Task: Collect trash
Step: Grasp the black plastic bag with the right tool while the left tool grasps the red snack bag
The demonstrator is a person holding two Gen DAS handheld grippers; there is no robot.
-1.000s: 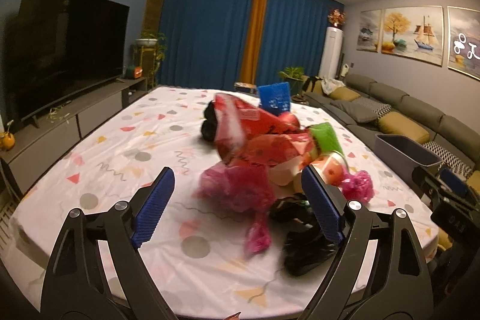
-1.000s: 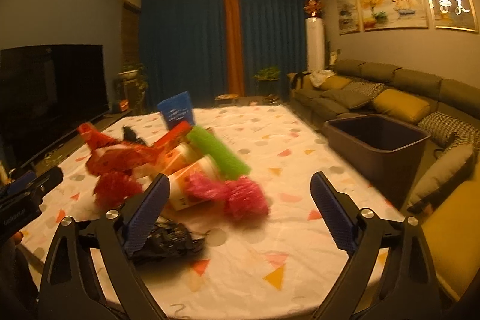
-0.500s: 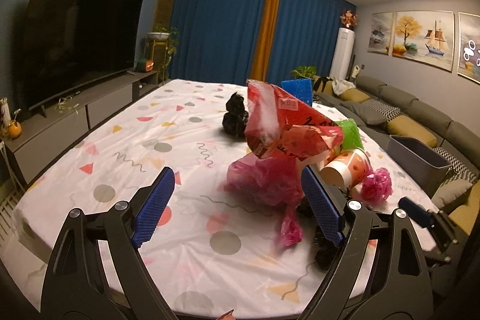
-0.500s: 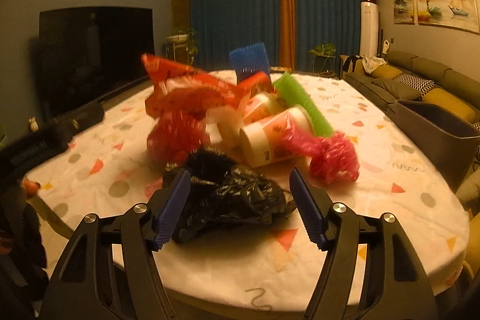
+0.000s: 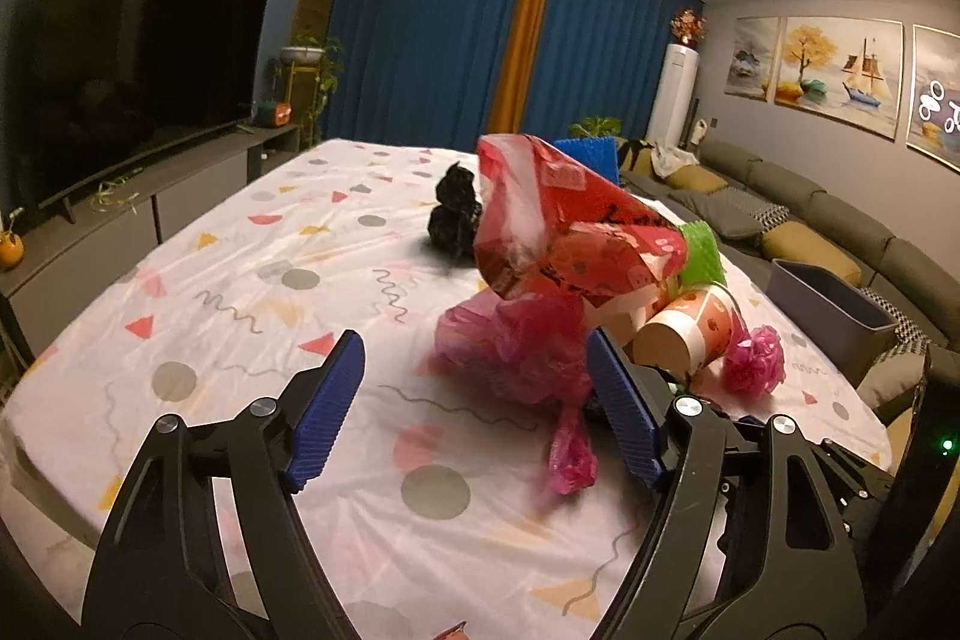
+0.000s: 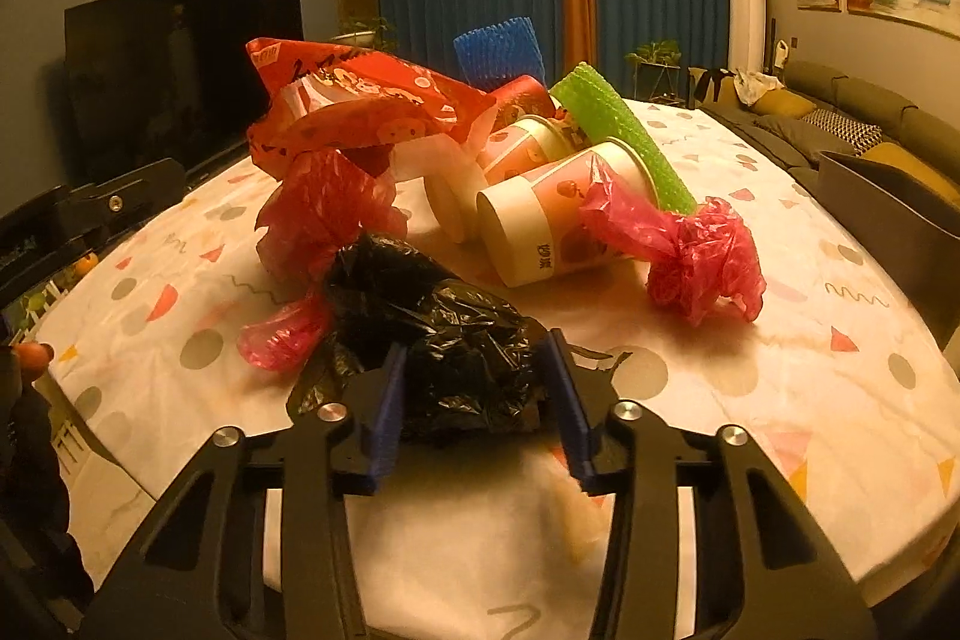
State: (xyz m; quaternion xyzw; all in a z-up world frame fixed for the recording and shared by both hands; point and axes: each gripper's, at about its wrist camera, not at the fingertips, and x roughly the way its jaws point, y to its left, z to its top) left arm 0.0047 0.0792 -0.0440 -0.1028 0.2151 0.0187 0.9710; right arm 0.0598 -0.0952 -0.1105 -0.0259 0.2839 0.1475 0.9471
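A heap of trash lies on the patterned tablecloth (image 5: 240, 280). In it are a red snack bag (image 5: 558, 232), a pink plastic bag (image 5: 522, 346), paper cups (image 6: 540, 232), a green foam sleeve (image 6: 624, 130), a blue foam net (image 6: 498, 46) and a crumpled pink wrapper (image 6: 702, 262). My right gripper (image 6: 474, 400) has its blue pads pressed on both sides of a black plastic bag (image 6: 444, 322) at the heap's near edge. My left gripper (image 5: 474, 400) stands open, low over the cloth, with the pink bag just beyond its right finger. A second black bag (image 5: 453, 214) lies farther back.
A grey bin (image 5: 834, 304) stands off the table's right edge, in front of a long sofa (image 5: 810, 220). A TV (image 5: 138, 70) on a low cabinet lines the left wall. Bare cloth lies left of the heap.
My right gripper swung left, came down to the black bag and narrowed its fingers onto it. My left gripper drifted closer to the heap and stayed open.
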